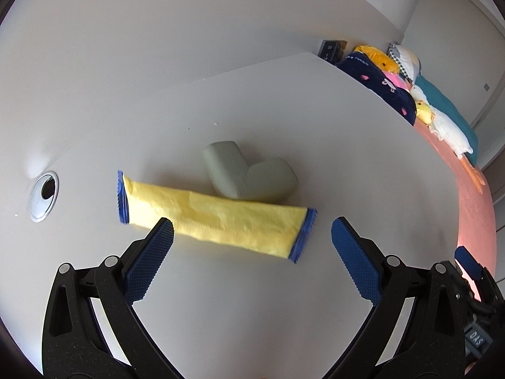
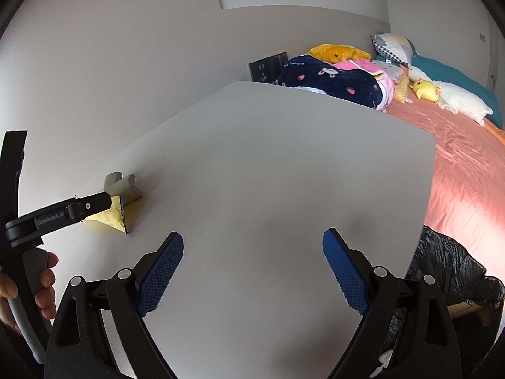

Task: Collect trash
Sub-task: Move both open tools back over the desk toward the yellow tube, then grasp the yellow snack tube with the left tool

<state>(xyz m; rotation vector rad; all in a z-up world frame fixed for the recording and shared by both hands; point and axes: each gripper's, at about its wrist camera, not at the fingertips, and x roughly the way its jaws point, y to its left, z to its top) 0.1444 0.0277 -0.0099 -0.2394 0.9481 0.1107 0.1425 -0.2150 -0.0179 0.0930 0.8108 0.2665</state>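
Observation:
A long yellow wrapper with blue crimped ends (image 1: 214, 218) lies flat on the white table (image 1: 284, 120). A grey-green L-shaped foam piece (image 1: 246, 173) lies just behind it, touching it. My left gripper (image 1: 252, 230) is open, low over the table, its fingers either side of the wrapper's right half. My right gripper (image 2: 252, 249) is open and empty over bare table. In the right wrist view the wrapper (image 2: 107, 218) and foam piece (image 2: 124, 186) show at the left, partly hidden by the left gripper's black arm (image 2: 60, 214).
A round metal cable grommet (image 1: 44, 197) sits in the table at the left. A black trash bag (image 2: 448, 271) hangs below the table's right edge. A bed (image 2: 457, 170) with plush toys and pillows lies beyond the table. A dark box (image 2: 268, 66) stands by the wall.

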